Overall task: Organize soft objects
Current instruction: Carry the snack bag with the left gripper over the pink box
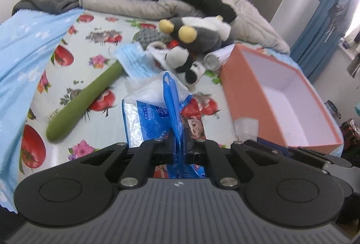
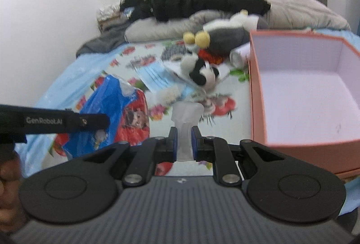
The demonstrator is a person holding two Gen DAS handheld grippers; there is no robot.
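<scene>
The left gripper was clenched on the blue plastic handle of a tissue pack, which hung lifted over the fruit-print bedsheet. The right gripper grasped a translucent soft piece between its blue pads. To the right stood an open orange box. Farther off lay a black-and-white plush, a grey plush with yellow eyes, a face mask and a green plush stick.

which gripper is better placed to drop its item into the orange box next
Right, probably. The right gripper is shut on a translucent piece just beside the orange box, which stands open. The left gripper, shut on the blue bag, sits farther from it.
</scene>
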